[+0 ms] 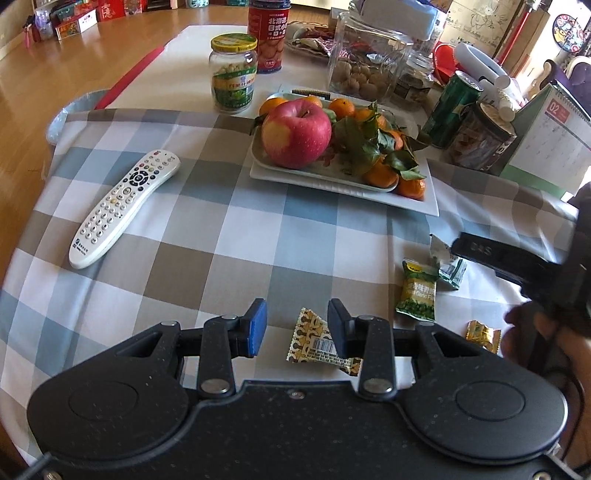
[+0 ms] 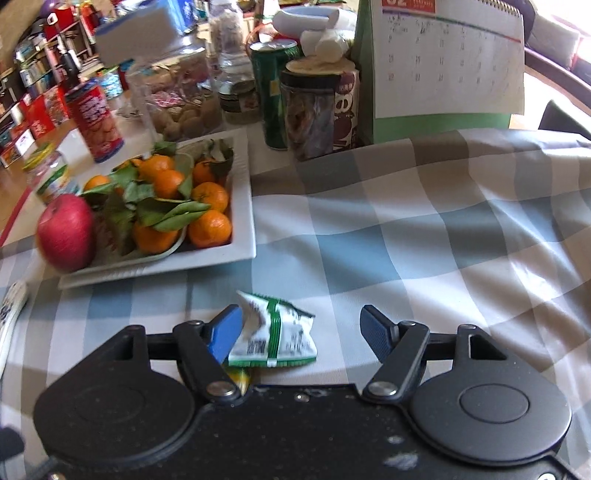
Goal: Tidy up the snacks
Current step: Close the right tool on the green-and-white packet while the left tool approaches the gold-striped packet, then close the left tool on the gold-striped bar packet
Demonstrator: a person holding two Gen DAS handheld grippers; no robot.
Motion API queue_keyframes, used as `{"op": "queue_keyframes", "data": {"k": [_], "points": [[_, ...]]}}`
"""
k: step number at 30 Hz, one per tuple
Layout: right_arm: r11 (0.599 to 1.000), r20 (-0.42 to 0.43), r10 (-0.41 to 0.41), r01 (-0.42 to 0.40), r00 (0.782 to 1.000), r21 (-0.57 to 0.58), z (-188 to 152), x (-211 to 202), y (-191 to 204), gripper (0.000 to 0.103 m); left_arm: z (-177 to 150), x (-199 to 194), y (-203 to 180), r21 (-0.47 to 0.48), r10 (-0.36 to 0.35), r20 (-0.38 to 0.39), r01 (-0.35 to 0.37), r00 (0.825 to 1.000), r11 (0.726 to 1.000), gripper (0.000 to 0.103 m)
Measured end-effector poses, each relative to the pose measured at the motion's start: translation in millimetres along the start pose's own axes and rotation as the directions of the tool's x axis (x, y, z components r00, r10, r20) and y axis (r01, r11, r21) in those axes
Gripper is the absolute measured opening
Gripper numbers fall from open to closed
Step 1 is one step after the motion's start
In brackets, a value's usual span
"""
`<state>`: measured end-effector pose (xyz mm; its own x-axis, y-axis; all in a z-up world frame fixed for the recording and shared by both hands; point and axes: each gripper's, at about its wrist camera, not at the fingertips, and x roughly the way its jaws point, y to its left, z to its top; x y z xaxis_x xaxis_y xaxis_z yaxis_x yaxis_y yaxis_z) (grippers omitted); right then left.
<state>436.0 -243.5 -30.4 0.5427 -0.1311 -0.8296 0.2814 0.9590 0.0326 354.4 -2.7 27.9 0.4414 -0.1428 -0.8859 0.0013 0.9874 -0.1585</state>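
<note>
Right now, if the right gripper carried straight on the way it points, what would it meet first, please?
Most likely the green-and-white snack packet lying between the right gripper's open jaws, then the checked tablecloth beneath it; exact depth is unclear.

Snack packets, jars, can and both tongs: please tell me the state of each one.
Gold packet: sealed, flat on cloth, between open left tongs.
White-green packet: crumpled, lying between open right tongs.
Green packet: sealed, lying flat.
Yellow-lidded jar: closed, upright.
Red can: upright.
Remote: lying face up.
</note>
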Motion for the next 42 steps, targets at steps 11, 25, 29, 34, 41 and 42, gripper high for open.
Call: {"op": "queue_keyframes", "data": {"k": [11, 25, 29, 34, 41, 42], "points": [[0.999, -0.072, -0.015, 0.018, 0.997, 0.038, 0.5, 38.3, 6.8, 0.074, -0.1, 2.4, -1.8, 0.014, -0.016, -0.019, 0.016, 1.0, 1.0, 0.047], [0.996, -0.071, -0.072, 0.069, 0.995, -0.052, -12.3, 45.0, 19.2, 0.051, 0.3, 6.2, 3.7, -0.015, -0.018, -0.033, 0.018, 0.999, 1.0, 0.046], [0.998, -0.08, -0.057, 0.055, 0.995, -0.03, -12.4, 37.0, 9.4, 0.047, 0.9, 7.0, 8.5, -0.031, -0.02, -0.033, 0.019, 0.999, 0.999, 0.046], [1.0, -0.065, -0.008, 0.009, 0.998, 0.018, -13.4, 8.3, -11.6, 0.047, -0.4, 11.1, 10.9, -0.048, -0.037, -0.05, 0.035, 0.998, 0.998, 0.046], [0.996, -0.081, 0.032, -0.025, 0.996, 0.091, -27.4, -38.1, -47.3, 0.046, -8.2, 21.7, 3.1, -0.05, -0.066, -0.071, 0.063, 0.995, 0.997, 0.046], [0.995, -0.082, 0.036, -0.028, 0.996, 0.097, -30.7, -45.3, -51.8, 0.046, -9.5, 24.5, 1.0, -0.05, -0.068, -0.077, 0.064, 0.995, 0.997, 0.046]]}}
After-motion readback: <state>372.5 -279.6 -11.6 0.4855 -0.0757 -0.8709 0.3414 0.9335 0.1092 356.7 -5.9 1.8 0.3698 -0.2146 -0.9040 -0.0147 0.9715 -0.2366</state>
